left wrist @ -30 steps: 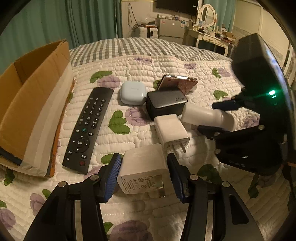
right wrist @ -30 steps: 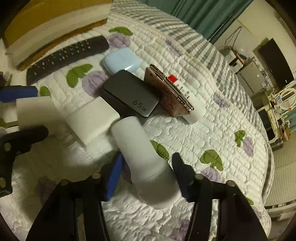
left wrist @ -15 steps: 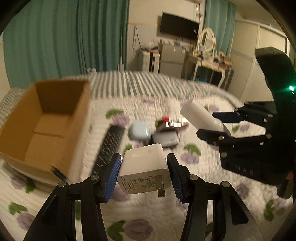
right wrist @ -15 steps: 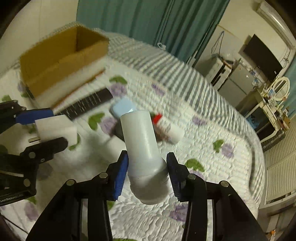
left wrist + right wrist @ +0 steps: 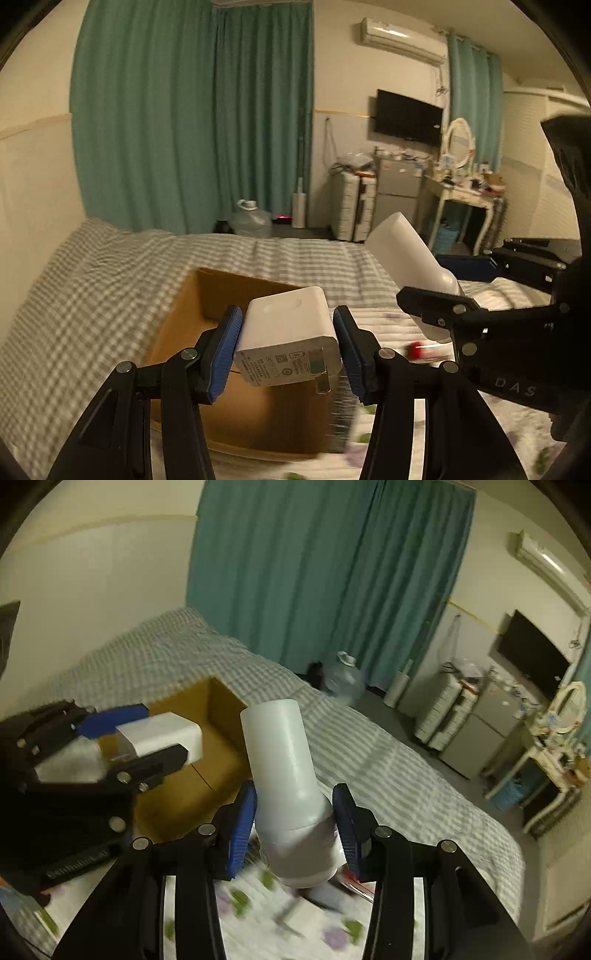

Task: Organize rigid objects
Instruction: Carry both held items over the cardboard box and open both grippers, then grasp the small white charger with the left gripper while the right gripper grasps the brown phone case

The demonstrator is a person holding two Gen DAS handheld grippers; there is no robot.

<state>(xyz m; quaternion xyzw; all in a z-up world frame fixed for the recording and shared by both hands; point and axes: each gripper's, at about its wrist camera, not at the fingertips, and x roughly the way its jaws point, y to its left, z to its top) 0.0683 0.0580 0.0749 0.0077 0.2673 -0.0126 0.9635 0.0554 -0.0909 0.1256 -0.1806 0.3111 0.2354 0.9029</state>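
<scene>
My left gripper (image 5: pixel 288 347) is shut on a white square wall charger (image 5: pixel 288 343), held in the air in front of the open cardboard box (image 5: pixel 236 369) on the bed. It also shows in the right wrist view (image 5: pixel 162 734) over the box (image 5: pixel 207 746). My right gripper (image 5: pixel 293 823) is shut on a white plastic bottle (image 5: pixel 284 768), held up to the right of the box. In the left wrist view the bottle (image 5: pixel 406 254) points up and left, right of the charger.
The quilted bed (image 5: pixel 110 295) lies below, with a blurred red-tipped item (image 5: pixel 417 349) on it. Green curtains (image 5: pixel 192 110), a TV (image 5: pixel 406 116), a small fridge and a dressing table (image 5: pixel 461 192) stand at the back.
Both grippers have lifted their objects off the quilt and swung left towards the cardboard box. The views have tilted up, so the remote and other items have left view.
</scene>
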